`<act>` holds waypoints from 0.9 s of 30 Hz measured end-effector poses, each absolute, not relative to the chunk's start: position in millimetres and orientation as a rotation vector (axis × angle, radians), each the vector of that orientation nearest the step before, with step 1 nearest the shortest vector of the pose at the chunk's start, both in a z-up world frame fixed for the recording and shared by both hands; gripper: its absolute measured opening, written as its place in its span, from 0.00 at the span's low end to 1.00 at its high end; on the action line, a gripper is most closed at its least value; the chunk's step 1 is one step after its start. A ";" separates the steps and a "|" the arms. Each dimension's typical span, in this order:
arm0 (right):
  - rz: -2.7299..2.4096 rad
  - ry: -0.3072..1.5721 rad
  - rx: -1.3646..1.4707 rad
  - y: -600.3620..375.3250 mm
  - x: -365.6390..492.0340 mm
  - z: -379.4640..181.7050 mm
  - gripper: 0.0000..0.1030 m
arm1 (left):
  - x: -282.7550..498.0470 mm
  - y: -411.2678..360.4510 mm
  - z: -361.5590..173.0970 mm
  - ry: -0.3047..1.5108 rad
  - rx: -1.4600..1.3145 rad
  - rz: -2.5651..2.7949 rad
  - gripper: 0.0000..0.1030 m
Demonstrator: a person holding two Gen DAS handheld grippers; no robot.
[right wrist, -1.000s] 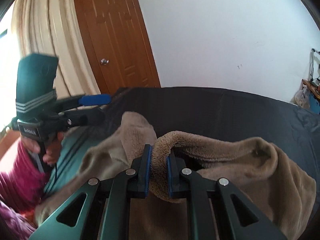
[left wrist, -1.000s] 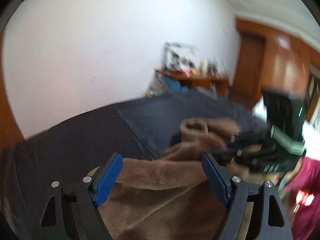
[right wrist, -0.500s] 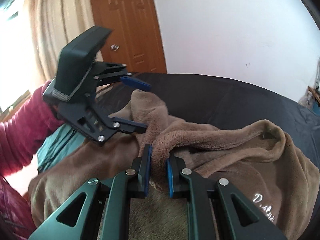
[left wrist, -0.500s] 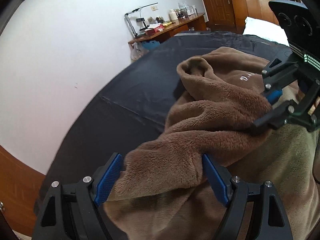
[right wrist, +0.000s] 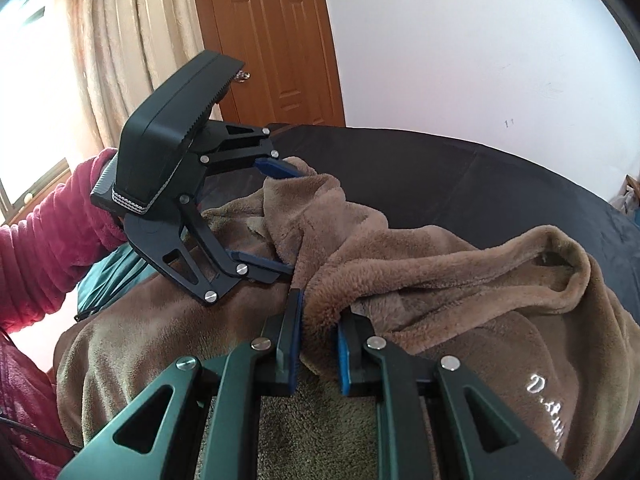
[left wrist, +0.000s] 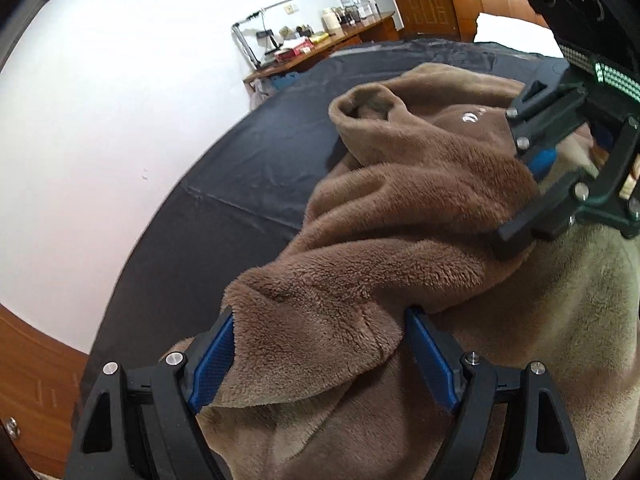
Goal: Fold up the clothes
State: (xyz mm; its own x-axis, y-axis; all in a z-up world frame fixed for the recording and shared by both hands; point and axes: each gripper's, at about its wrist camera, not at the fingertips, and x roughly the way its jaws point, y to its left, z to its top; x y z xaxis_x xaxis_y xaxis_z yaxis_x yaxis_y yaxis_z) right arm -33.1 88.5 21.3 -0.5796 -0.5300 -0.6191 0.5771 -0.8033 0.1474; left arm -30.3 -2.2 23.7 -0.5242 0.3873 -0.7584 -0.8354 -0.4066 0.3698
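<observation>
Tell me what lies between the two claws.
A bunched ridge of the brown fleece runs from the left claw to the right claw, whose jaws are opening; the left wrist view shows it.

The left wrist camera is sitting just behind the left tongs [left wrist: 320, 344], looking forward and downward, very near the brown fleece garment [left wrist: 400, 216], with the white wall [left wrist: 120, 120] and a far desk [left wrist: 320, 46] beyond. The right wrist camera is riding behind the right tongs [right wrist: 318, 332], also facing down and forward at close range, toward a wooden door [right wrist: 276, 40] and curtain [right wrist: 120, 40]. Both views are sharing the garment and the dark bed cover [right wrist: 480, 176]; each is catching the other tongs.
</observation>
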 end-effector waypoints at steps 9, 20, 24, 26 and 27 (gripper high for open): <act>-2.340 0.068 0.882 97.8 -24.2 18.5 0.17 | -18.6 16.2 20.9 1.177 -0.549 1.925 0.81; -2.373 -0.011 0.857 111.7 -27.0 20.7 0.17 | -40.7 22.2 25.6 0.934 -0.790 1.839 0.48; -2.420 -0.095 0.840 124.7 -32.7 22.1 0.29 | -43.3 10.3 29.3 0.791 -0.836 1.903 0.33; -2.454 -0.163 0.821 135.2 -34.8 24.1 0.58 | -43.0 3.5 31.6 0.713 -0.856 1.954 0.29; -2.477 -0.196 0.801 142.0 -34.4 26.3 0.75 | -41.3 -1.1 32.9 0.666 -0.865 1.985 0.26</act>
